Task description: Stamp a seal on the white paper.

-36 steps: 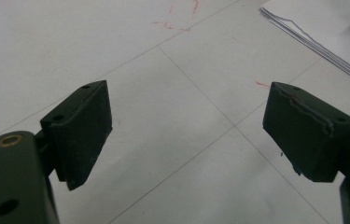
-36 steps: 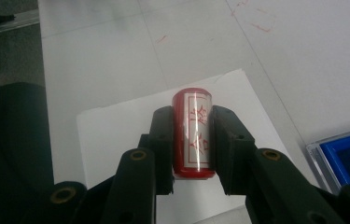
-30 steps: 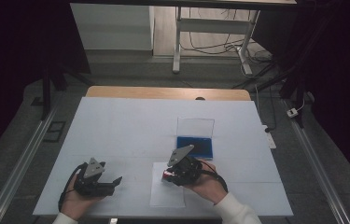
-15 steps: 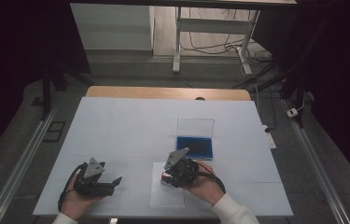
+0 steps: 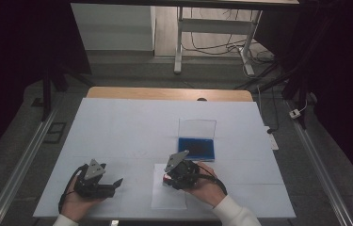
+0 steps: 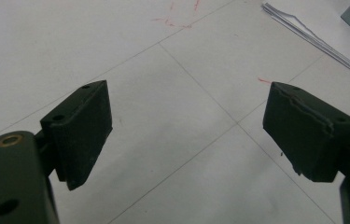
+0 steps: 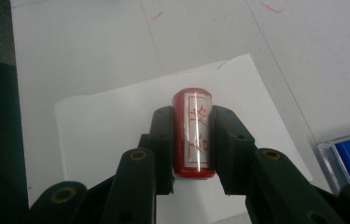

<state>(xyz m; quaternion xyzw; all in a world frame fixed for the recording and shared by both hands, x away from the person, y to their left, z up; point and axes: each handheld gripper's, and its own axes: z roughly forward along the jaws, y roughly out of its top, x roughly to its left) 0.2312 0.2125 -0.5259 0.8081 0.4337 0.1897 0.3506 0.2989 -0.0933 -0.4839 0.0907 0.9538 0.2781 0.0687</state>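
Stamp [image 7: 192,133]: glossy red plastic, smooth label. Sheet [image 7: 116,126] under it is matt white paper. Jaws matt black, slightly rough; counter [image 5: 117,122] smooth matt white.

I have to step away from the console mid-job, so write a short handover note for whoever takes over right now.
Right gripper: shut on the red stamp, held over the white paper sheet.
Left gripper: open, nothing between its jaws, over the bare table.
Blue ink pad: lid open, beyond the sheet.
Done: stamp picked up.
Left: no imprint visible on the sheet, so pressing the stamp down probably remains. Whether it is inked I cannot tell.
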